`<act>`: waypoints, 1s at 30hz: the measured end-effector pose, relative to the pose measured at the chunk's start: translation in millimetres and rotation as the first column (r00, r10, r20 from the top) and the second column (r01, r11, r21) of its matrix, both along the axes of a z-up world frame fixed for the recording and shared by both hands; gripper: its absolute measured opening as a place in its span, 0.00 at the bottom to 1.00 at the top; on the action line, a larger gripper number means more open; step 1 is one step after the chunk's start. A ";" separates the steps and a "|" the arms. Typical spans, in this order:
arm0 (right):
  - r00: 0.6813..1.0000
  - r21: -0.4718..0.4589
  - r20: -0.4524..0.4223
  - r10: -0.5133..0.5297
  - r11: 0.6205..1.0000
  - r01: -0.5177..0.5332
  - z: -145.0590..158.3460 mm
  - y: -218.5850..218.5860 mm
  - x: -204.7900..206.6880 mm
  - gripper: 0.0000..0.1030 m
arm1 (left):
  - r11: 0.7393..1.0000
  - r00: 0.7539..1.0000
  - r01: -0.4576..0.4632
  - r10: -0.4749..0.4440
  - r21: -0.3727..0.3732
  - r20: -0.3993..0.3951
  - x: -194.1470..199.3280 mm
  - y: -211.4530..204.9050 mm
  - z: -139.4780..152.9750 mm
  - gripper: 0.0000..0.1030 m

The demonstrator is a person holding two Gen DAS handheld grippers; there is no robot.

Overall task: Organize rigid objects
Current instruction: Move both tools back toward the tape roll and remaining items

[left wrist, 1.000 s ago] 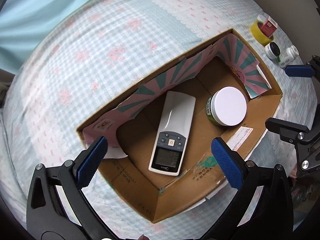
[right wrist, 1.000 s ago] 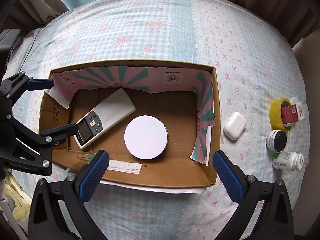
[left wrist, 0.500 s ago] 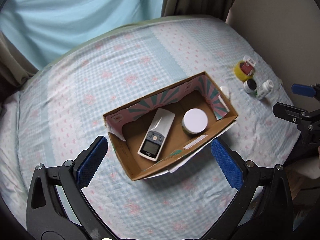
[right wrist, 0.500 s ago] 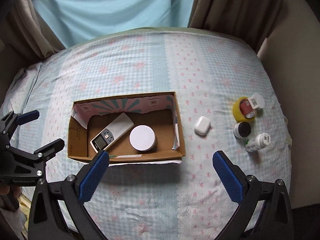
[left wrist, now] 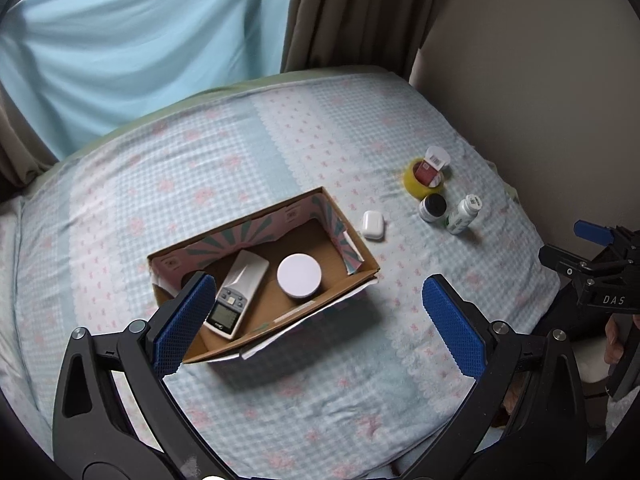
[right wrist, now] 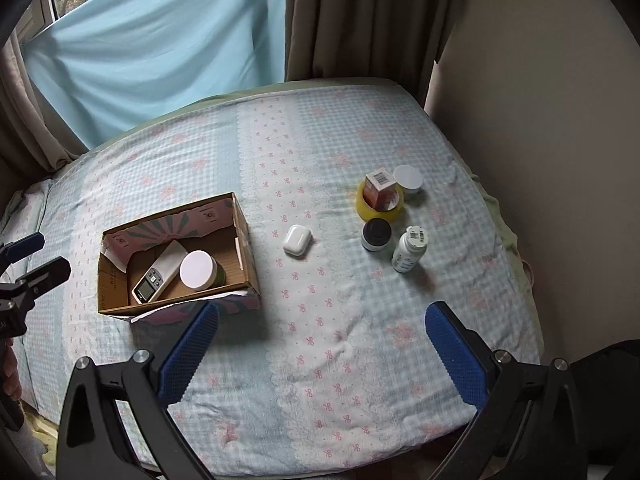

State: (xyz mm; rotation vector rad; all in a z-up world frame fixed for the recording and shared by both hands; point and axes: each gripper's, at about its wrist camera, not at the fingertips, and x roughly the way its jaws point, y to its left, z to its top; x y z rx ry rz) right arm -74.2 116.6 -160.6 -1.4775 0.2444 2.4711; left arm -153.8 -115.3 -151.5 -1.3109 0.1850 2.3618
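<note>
A cardboard box point(left wrist: 356, 270) point(right wrist: 244, 236) lies on the bed. It holds a white remote point(left wrist: 239, 292) point(right wrist: 160, 272) and a white-lidded jar point(left wrist: 299, 276) point(right wrist: 197, 270). To its right lie a white earbud case point(left wrist: 373, 225) point(right wrist: 297, 240), a black-lidded jar point(left wrist: 432, 207) point(right wrist: 376, 234), a white pill bottle point(left wrist: 464, 214) point(right wrist: 410, 248), and a yellow tape roll point(left wrist: 416, 184) point(right wrist: 378, 210) with a red carton point(right wrist: 382, 188) standing in it. My left gripper point(left wrist: 320, 328) hangs open high above the box's near side. My right gripper point(right wrist: 322, 354) is open and empty above the bed's near edge.
A small white-lidded jar point(right wrist: 409, 179) stands behind the tape roll. The checked bedspread point(right wrist: 312, 140) reaches a blue curtain point(right wrist: 160, 48) at the back and a beige wall point(right wrist: 540, 120) on the right. Brown curtains point(right wrist: 360, 16) hang in the corner.
Both grippers have pulled up and back from the box, so the whole bed now shows. The right view has shifted toward the items on the right. Nothing on the bed moved.
</note>
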 end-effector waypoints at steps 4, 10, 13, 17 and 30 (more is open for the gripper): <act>1.000 0.003 -0.026 0.013 1.000 -0.013 -10.7 26.8 8.4 1.00 | 1.000 1.000 0.022 -0.022 0.002 -0.018 -5.0 35.3 2.4 1.00; 0.999 -0.051 -0.048 -0.020 0.999 0.017 -28.6 72.9 14.8 1.00 | 0.995 0.995 0.099 -0.099 0.029 -0.011 -19.5 102.5 -9.7 1.00; 0.999 -0.056 -0.028 -0.031 0.998 0.030 -41.6 93.2 12.0 1.00 | 0.992 0.992 0.123 -0.123 0.022 -0.004 -31.2 139.9 -18.6 1.00; 0.998 -0.080 -0.048 -0.032 0.996 0.028 -55.0 120.3 8.2 1.00 | 0.985 0.986 0.167 -0.167 0.038 0.001 -48.9 187.1 -33.9 1.00; 0.998 -0.029 -0.060 0.004 1.000 -0.005 -154.3 171.5 -36.3 1.00 | 0.921 0.927 0.376 -0.375 -0.101 0.025 -123.3 329.6 -154.8 0.99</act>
